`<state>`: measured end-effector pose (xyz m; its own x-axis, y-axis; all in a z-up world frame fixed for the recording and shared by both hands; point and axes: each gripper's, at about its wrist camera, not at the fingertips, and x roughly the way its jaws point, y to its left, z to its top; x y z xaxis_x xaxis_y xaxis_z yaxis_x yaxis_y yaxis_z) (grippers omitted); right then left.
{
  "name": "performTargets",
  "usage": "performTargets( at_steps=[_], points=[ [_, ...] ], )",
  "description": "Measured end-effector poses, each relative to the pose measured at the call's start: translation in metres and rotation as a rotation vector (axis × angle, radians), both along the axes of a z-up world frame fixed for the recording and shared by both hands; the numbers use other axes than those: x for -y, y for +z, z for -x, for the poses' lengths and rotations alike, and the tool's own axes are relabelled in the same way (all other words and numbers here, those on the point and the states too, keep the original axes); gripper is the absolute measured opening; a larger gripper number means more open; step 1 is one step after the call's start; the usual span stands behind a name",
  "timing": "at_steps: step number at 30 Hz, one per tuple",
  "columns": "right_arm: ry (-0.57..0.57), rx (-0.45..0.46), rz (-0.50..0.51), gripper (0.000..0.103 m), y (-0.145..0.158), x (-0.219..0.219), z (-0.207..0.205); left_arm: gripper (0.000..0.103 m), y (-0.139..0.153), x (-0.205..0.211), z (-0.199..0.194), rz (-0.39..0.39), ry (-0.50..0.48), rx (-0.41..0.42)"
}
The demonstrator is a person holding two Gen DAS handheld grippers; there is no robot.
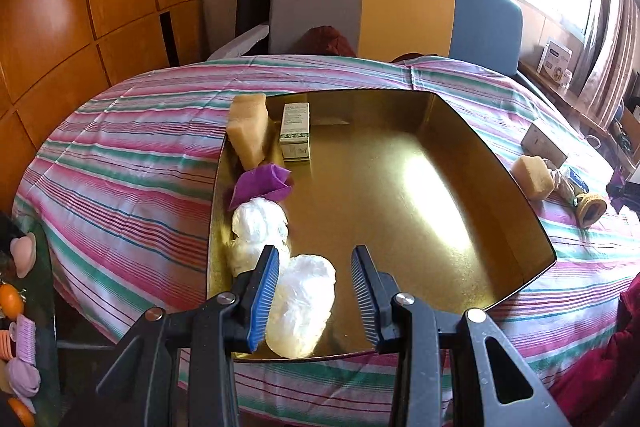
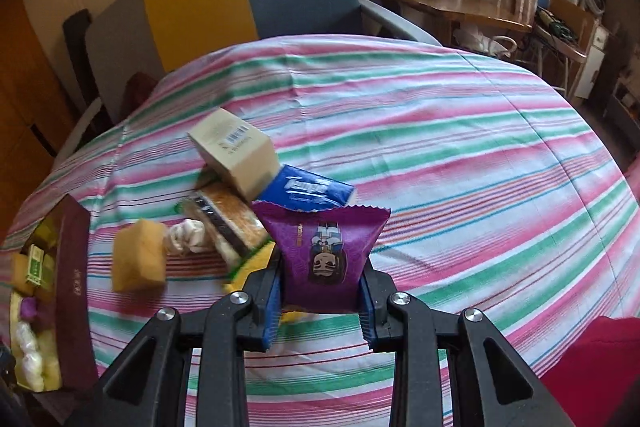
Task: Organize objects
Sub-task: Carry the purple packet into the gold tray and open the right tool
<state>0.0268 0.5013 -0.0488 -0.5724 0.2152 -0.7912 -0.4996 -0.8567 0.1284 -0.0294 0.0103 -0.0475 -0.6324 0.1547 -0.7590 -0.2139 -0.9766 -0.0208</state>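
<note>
Over the desk, the right gripper [image 2: 322, 301] is pinching the purple snack packet [image 2: 325, 255] at its six-o'clock end; light, crinkly, probably slippery. The left gripper [image 1: 315, 281] is hanging spread over the tray [image 1: 400, 195].

Right gripper [image 2: 323, 301] clamps a purple foil snack packet [image 2: 326, 251] above a pink, green and white striped tablecloth [image 2: 460, 163]; behind it lie a blue tissue pack [image 2: 308, 191], beige cardboard box [image 2: 236, 155] and yellow sponge block [image 2: 138, 255]
</note>
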Motion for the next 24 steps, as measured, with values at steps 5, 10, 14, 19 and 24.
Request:
performTargets(
  at_steps=[5, 10, 14, 19, 24],
  points=[
    [0.100, -0.058, 0.018, 0.032, 0.021, 0.034, 0.013, 0.037, 0.000, 0.009, 0.001, 0.009, 0.011, 0.004],
    [0.301, -0.081, 0.042, 0.032, 0.034, 0.102, 0.047, 0.037, 0.002, 0.025, 0.001, 0.002, 0.030, 0.012],
    [0.508, -0.065, 0.053, 0.032, 0.033, 0.183, 0.079, 0.037, 0.006, 0.046, 0.001, 0.008, 0.064, 0.011],
    [0.707, -0.004, 0.084, 0.032, 0.017, 0.275, 0.111, 0.037, 0.006, 0.069, 0.005, -0.007, 0.126, 0.011],
    [0.832, 0.082, 0.085, 0.032, -0.012, 0.356, 0.147, 0.037, 0.000, 0.082, 0.009, -0.034, 0.152, 0.027]
  ],
)
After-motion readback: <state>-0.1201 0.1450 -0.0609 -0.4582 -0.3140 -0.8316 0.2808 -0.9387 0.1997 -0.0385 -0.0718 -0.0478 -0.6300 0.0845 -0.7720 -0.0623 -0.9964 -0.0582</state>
